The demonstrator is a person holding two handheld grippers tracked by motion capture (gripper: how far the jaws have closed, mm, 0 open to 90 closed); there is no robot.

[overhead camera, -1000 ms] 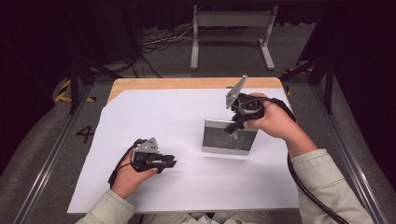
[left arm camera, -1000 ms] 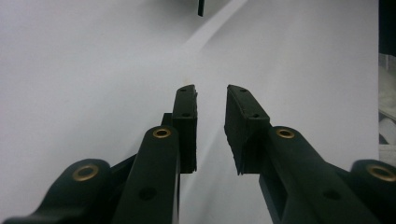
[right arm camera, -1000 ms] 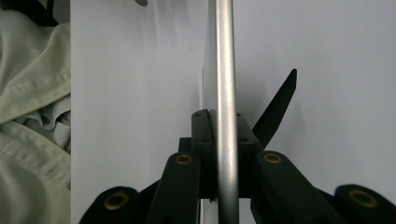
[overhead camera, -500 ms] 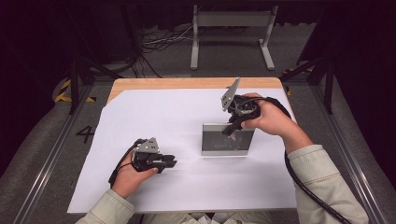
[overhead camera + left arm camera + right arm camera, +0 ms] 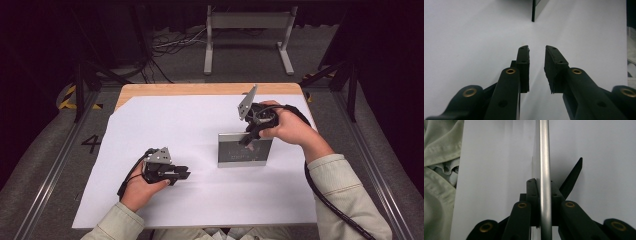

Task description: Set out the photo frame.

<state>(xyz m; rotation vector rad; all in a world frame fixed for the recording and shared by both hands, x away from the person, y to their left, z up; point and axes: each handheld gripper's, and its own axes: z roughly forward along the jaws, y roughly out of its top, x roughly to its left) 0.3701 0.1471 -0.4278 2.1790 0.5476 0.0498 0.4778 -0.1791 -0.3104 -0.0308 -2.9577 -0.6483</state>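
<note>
A silver-rimmed picture frame (image 5: 244, 151) stands upright on the white sheet (image 5: 190, 125), right of centre. My right gripper (image 5: 248, 138) comes down on it from above, shut on its top edge. In the right gripper view the silver rim (image 5: 544, 150) runs straight between the pads of the right gripper (image 5: 541, 181), and the frame's black back stand (image 5: 573, 177) sticks out to the right. My left gripper (image 5: 184, 175) rests on the sheet at the front left, pointing right. In its own view the left gripper (image 5: 537, 53) is open with nothing between its jaws, and the frame's edge (image 5: 534, 11) lies farther ahead.
The white sheet covers a wooden table top (image 5: 200, 89) whose far edge shows. A metal stand (image 5: 247, 35) and cables lie on the floor beyond. Rails (image 5: 55, 165) run along both sides of the table. A pale sleeve (image 5: 439, 170) lies at the left of the right gripper view.
The right hand has shifted slightly to the left with the frame's top edge, and the frame stands a little straighter. The left gripper has not moved.
</note>
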